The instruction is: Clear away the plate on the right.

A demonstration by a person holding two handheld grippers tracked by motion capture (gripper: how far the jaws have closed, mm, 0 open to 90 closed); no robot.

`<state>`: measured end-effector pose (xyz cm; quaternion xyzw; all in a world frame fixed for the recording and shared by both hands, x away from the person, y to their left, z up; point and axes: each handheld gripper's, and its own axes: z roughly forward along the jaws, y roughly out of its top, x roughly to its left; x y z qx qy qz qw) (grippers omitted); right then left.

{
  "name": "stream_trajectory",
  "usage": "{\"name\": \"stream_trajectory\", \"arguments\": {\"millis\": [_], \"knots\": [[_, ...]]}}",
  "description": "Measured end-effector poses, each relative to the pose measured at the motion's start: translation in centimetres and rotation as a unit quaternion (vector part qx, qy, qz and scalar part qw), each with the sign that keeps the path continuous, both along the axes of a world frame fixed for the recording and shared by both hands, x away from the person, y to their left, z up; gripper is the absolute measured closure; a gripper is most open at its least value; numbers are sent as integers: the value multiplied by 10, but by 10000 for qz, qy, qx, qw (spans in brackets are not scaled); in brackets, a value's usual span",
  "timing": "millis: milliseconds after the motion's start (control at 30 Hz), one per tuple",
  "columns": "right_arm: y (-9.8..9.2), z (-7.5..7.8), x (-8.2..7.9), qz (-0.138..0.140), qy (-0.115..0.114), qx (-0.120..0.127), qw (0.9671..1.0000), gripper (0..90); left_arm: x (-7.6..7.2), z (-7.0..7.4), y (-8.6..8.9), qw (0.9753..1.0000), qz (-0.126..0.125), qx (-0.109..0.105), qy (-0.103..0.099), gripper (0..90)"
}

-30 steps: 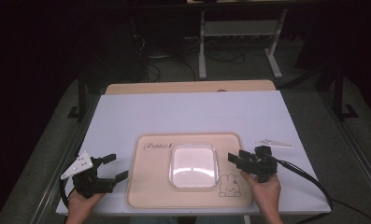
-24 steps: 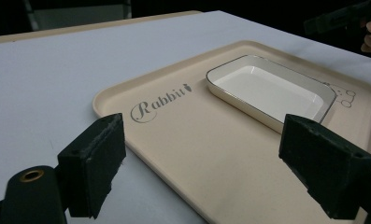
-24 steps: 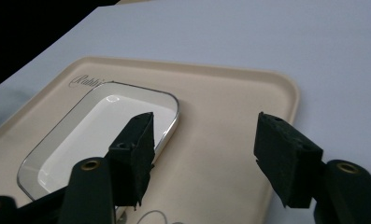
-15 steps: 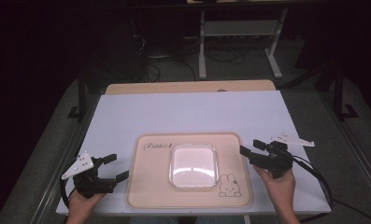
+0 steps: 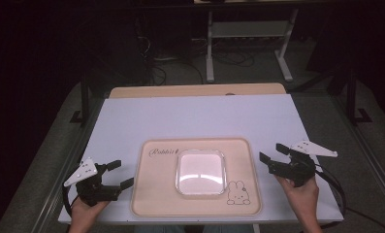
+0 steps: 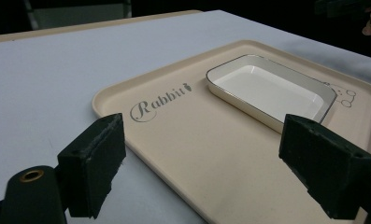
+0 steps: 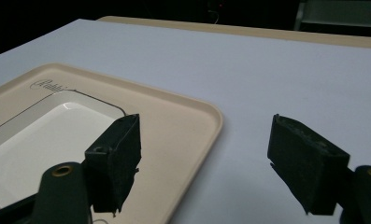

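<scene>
Our grippers flank the tray, both gaping and empty.

From the high view, the left gripper and right gripper sit outside the short ends of the beige tray at the table's near edge. In the left gripper view, the white dish lies ahead and inward. In the right gripper view, the tray's corner sits between the wide jaws.

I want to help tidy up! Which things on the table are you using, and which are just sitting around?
In use:
- beige tray, with an open gripper at each side: left gripper, right gripper
- white dish sitting on the tray

Just sitting around:
- white table cover
- wooden board at the far edge
- metal stand on the floor behind
</scene>
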<state>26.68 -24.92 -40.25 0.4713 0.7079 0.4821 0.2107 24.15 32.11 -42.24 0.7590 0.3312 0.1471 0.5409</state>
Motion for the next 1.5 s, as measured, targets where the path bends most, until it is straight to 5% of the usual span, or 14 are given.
{"name": "stream_trajectory", "arguments": {"millis": [233,700,1500], "knots": [[-13,-1,-4,-85,-78,94,9999,229,-1,1,0,10000,11,-15,-36,145],[-42,-11,-19,-210,-183,-203,9994,163,-1,1,-2,10000,-25,6,-39,144],[-54,-29,-31,-192,-74,-463,9987,163,0,0,-4,9999,-98,37,-15,143]]}}
